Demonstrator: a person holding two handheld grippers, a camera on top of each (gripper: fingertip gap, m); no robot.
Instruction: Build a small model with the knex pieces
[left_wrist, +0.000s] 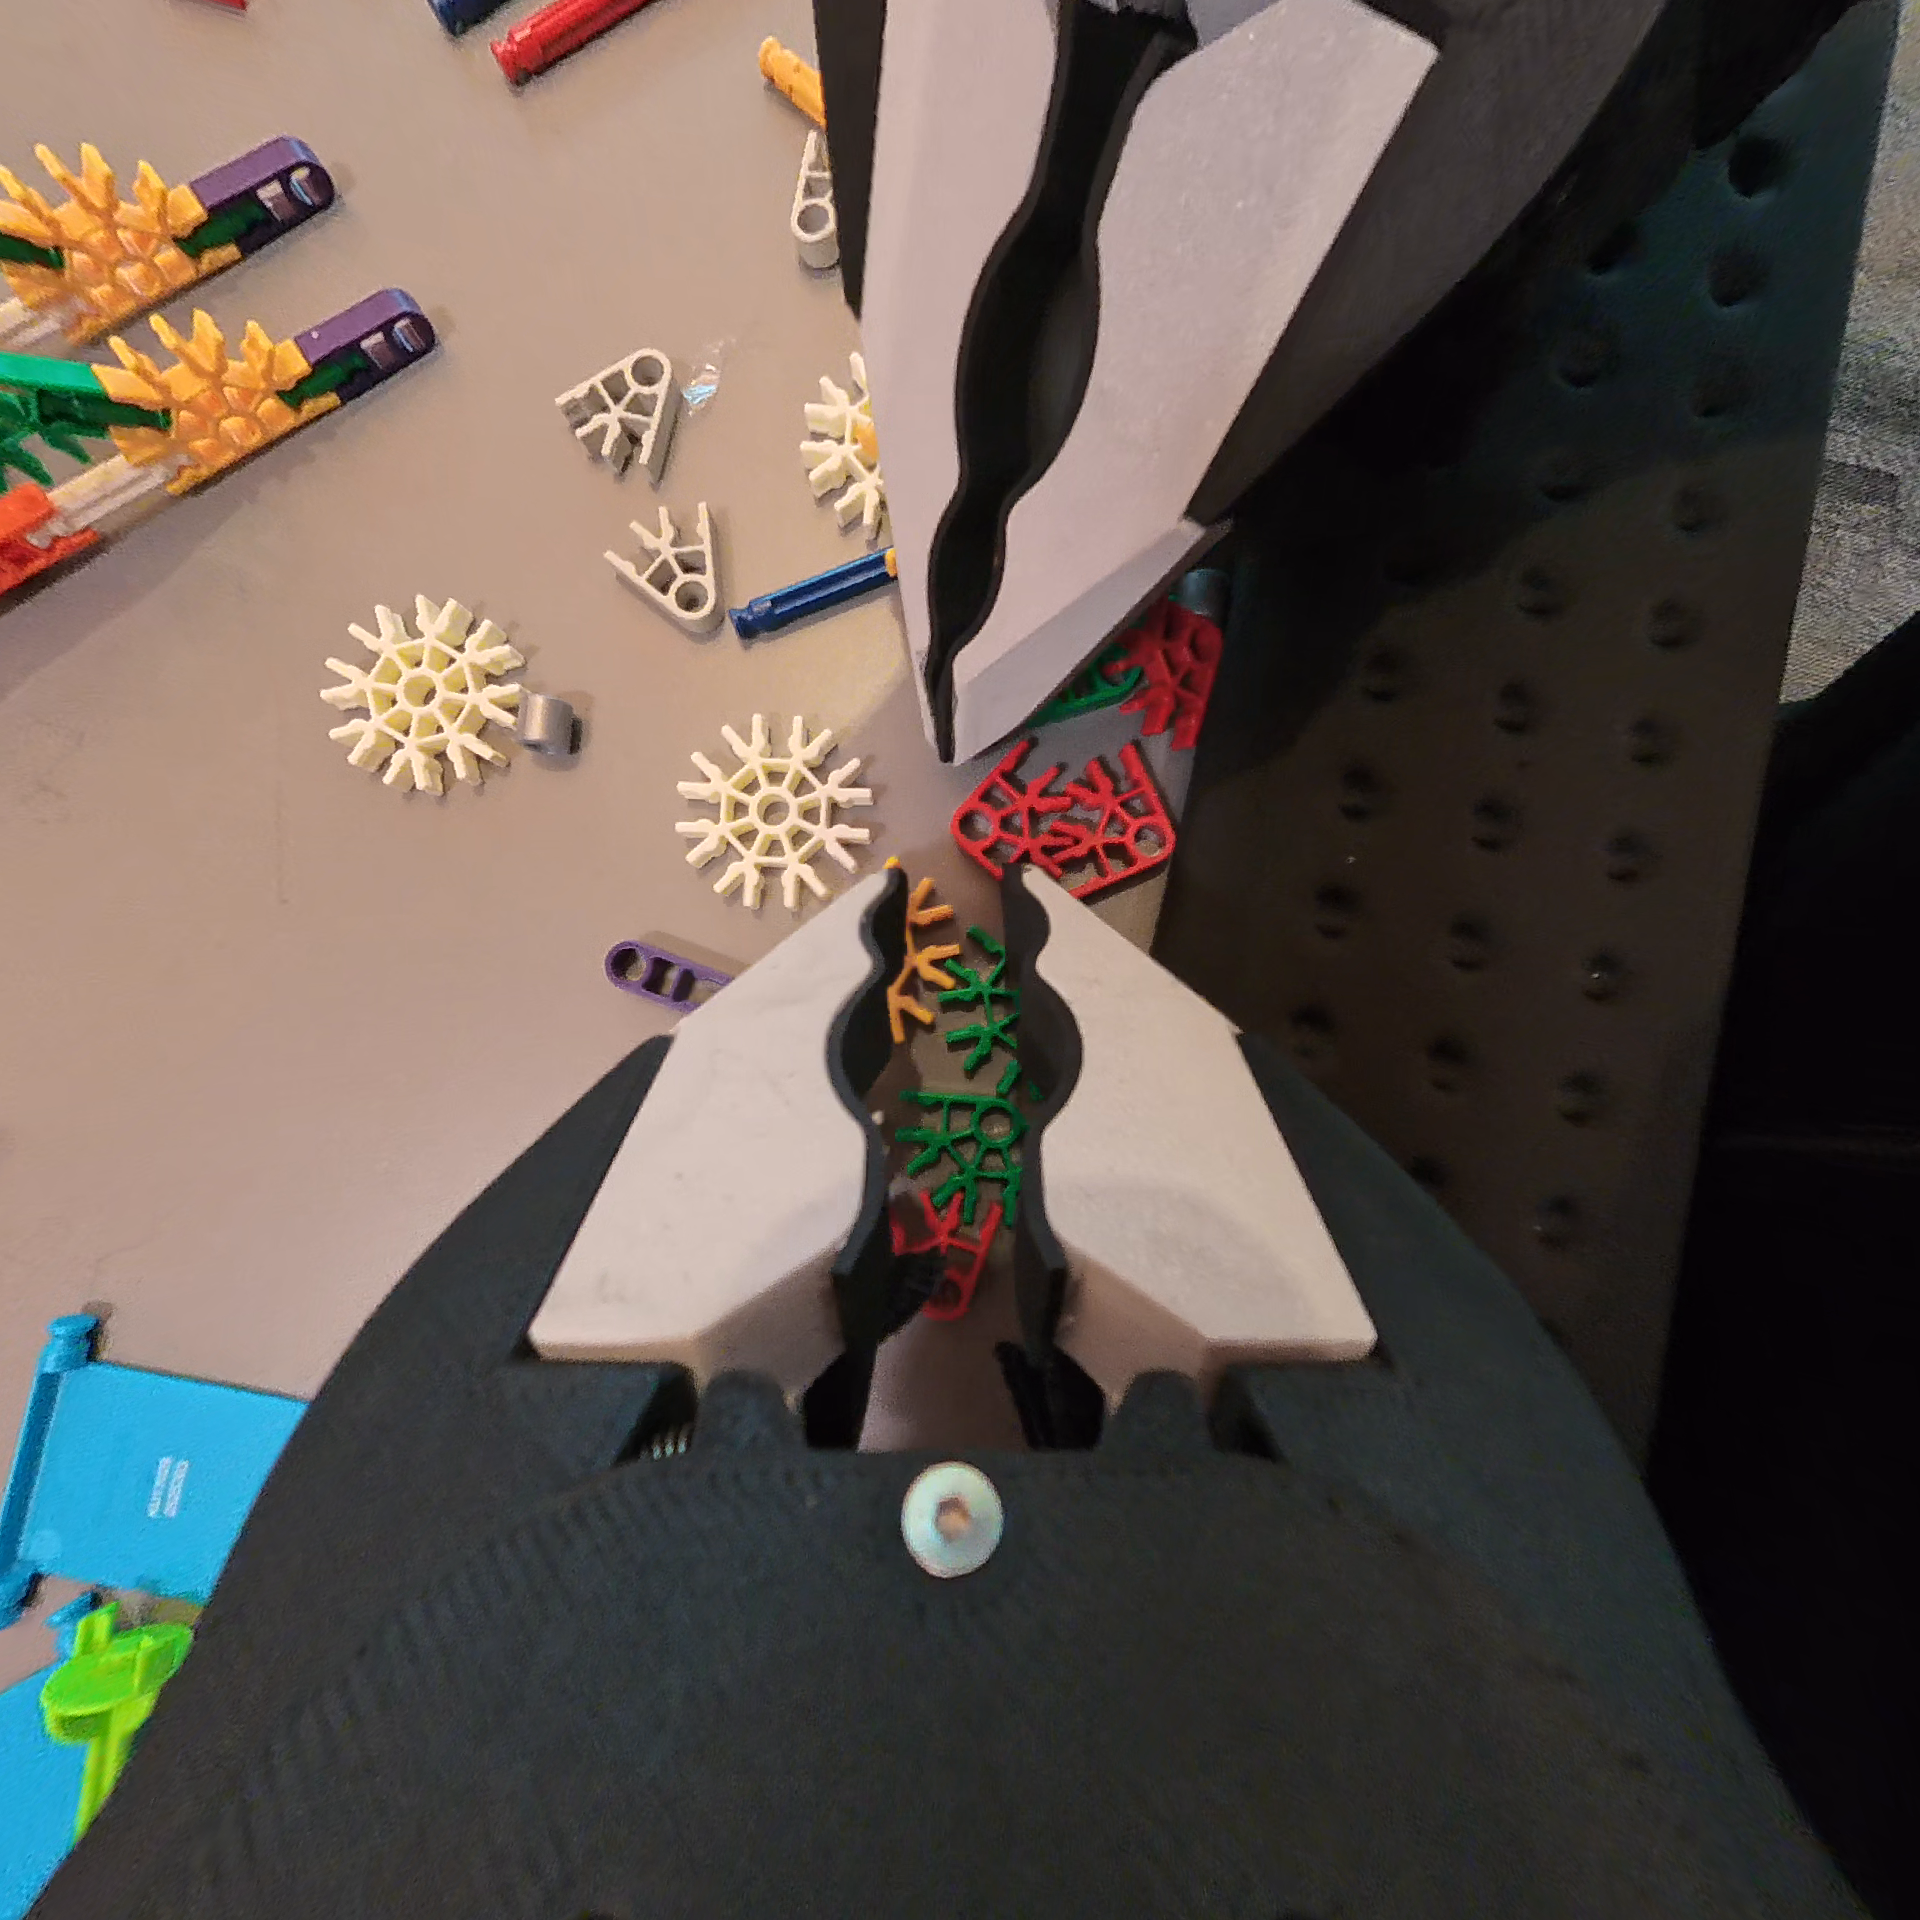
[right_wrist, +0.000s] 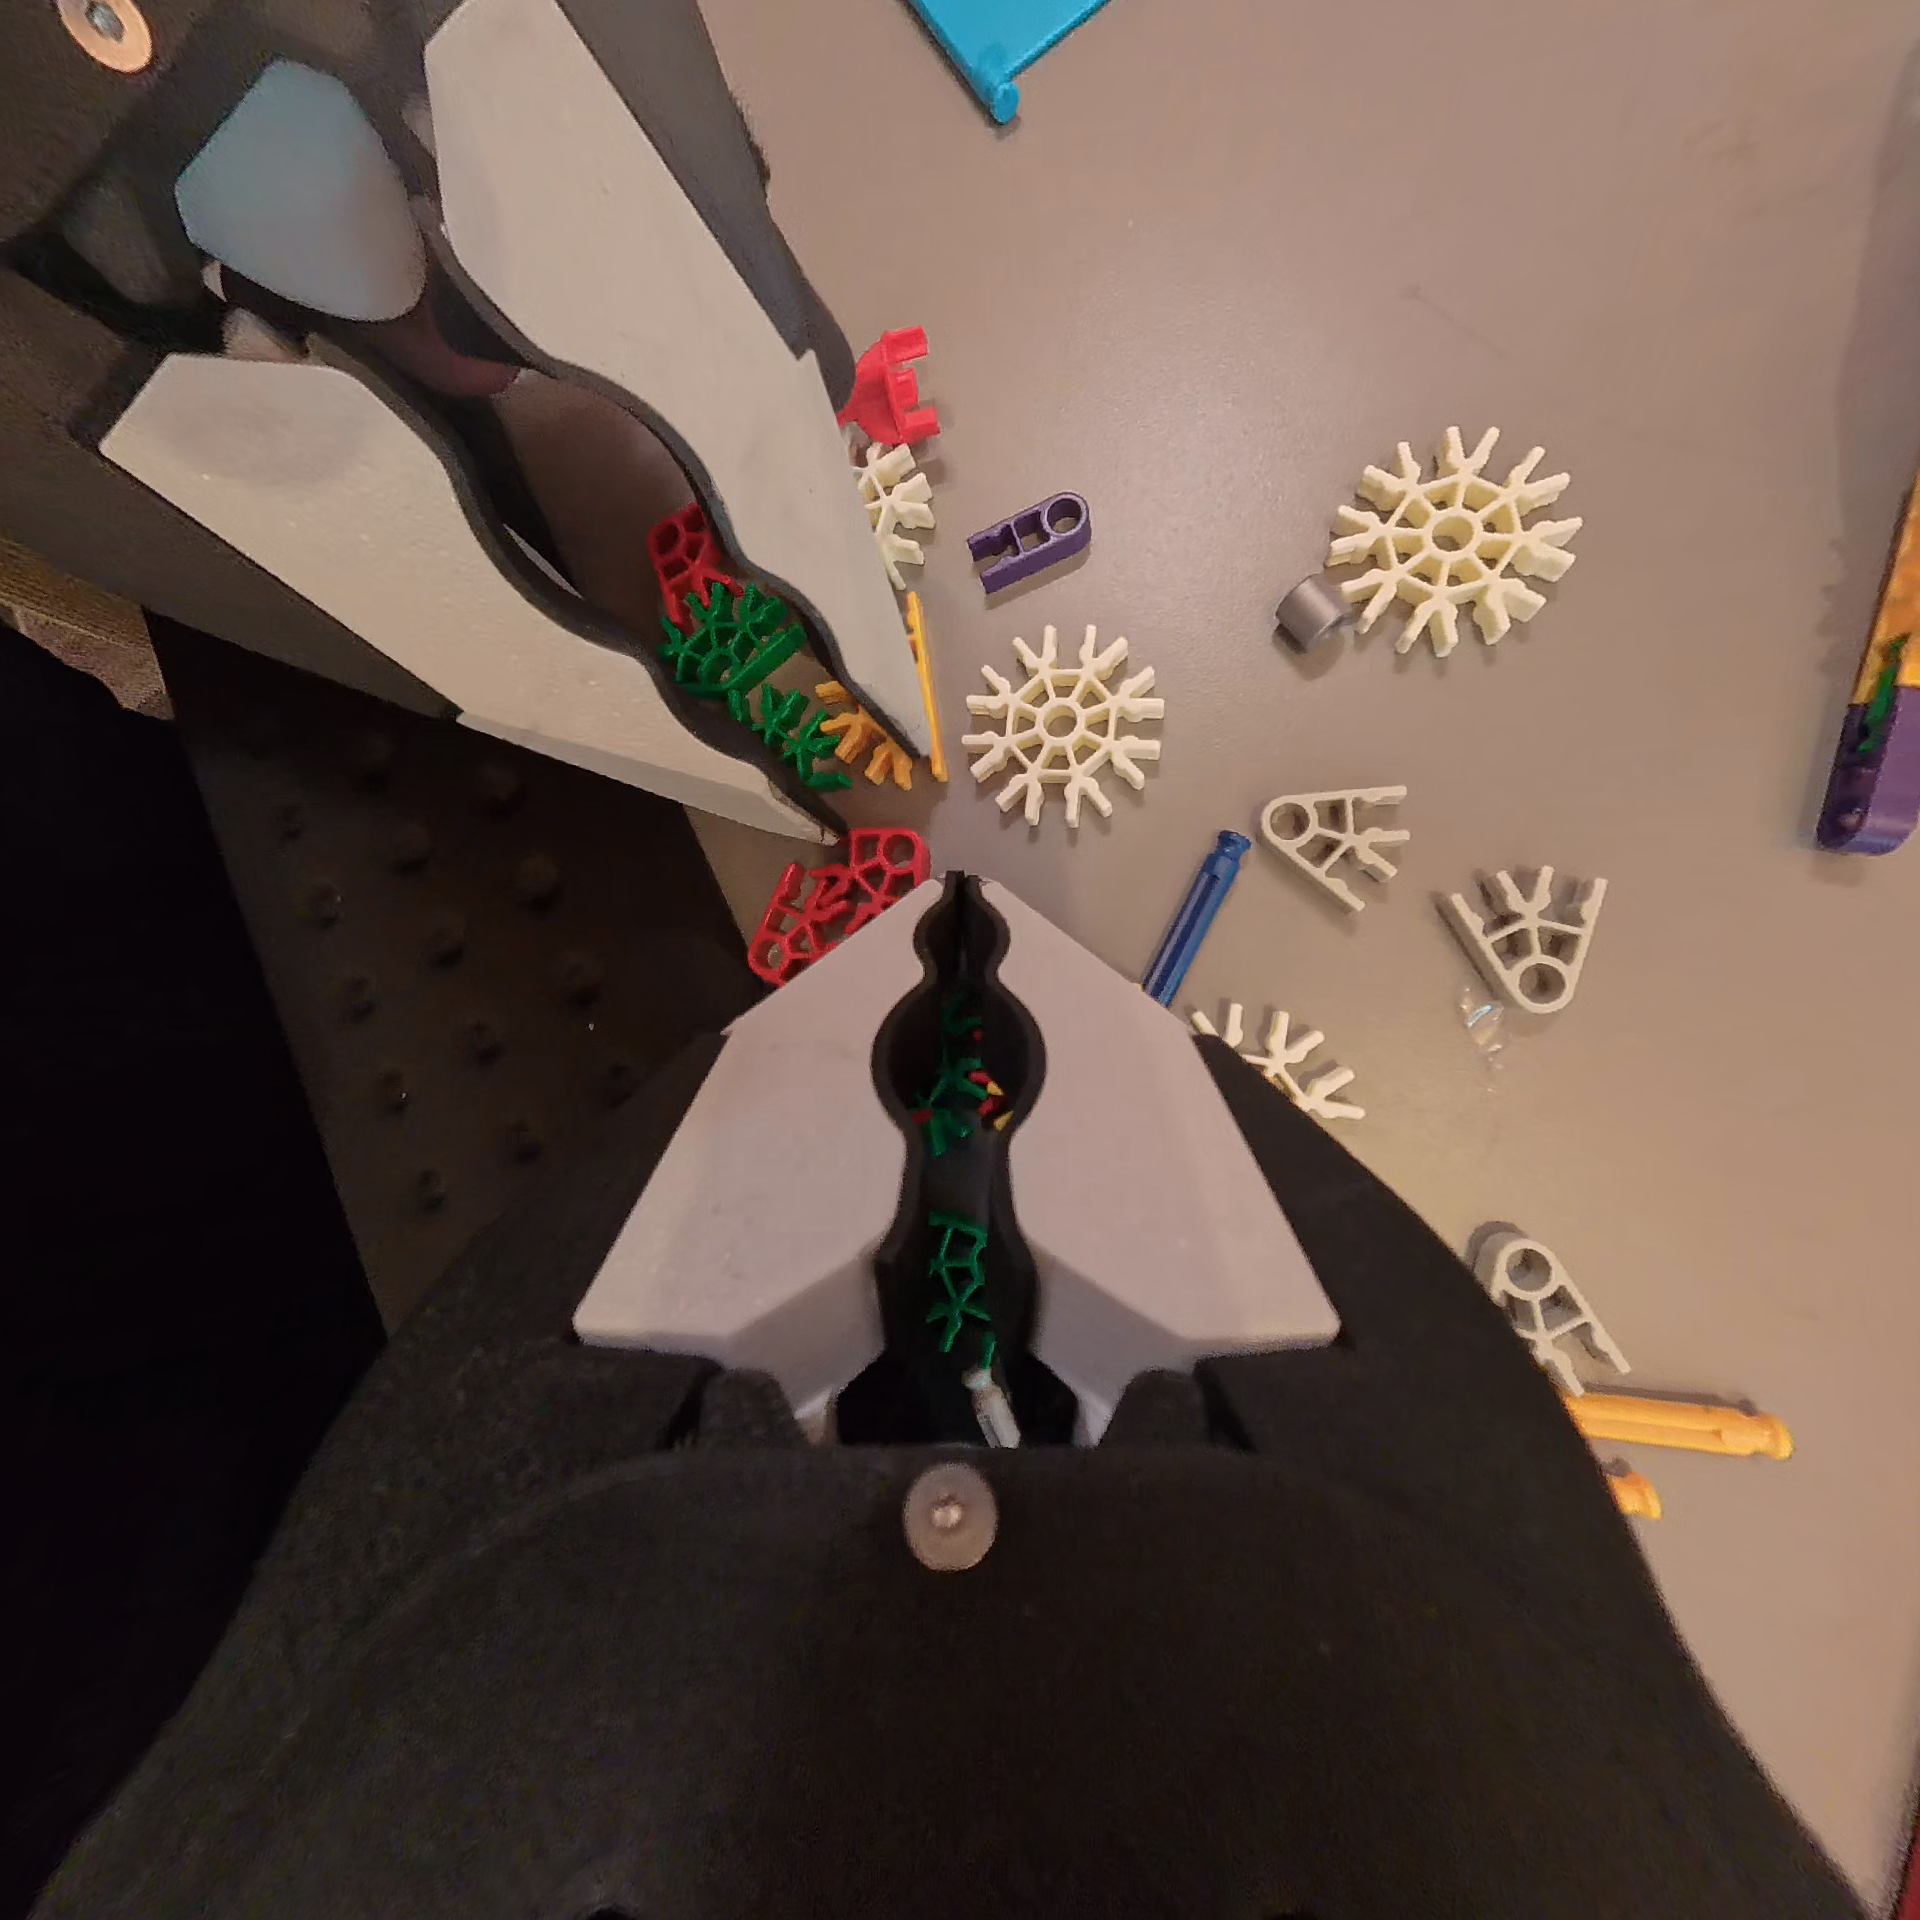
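Note:
My left gripper (left_wrist: 956, 883) hovers over the grey table (left_wrist: 312, 1039) with its jaws a little apart. Through the gap I see an orange connector (left_wrist: 920, 966), green connectors (left_wrist: 977, 1003) and a red one (left_wrist: 951, 1247) lying flat below. The orange one lies close to the left pad. I see no pad pressing on any piece. The left gripper also shows in the right wrist view (right_wrist: 878, 795). My right gripper (right_wrist: 961, 883) is shut, fingertips together, and points at the left gripper from opposite (left_wrist: 945, 743). Red connectors (left_wrist: 1070, 821) lie between the two tips.
White snowflake connectors (left_wrist: 774, 810) (left_wrist: 421, 691), grey connectors (left_wrist: 623, 405), a blue rod (left_wrist: 810, 603) and a purple link (left_wrist: 660, 975) lie scattered. Built yellow-purple assemblies (left_wrist: 156, 239) sit far left, a blue panel (left_wrist: 135, 1486) lower left. A black dimpled mat (left_wrist: 1507, 935) borders the table's right. Only a small space, under 4 cm, lies between the two pairs of fingers.

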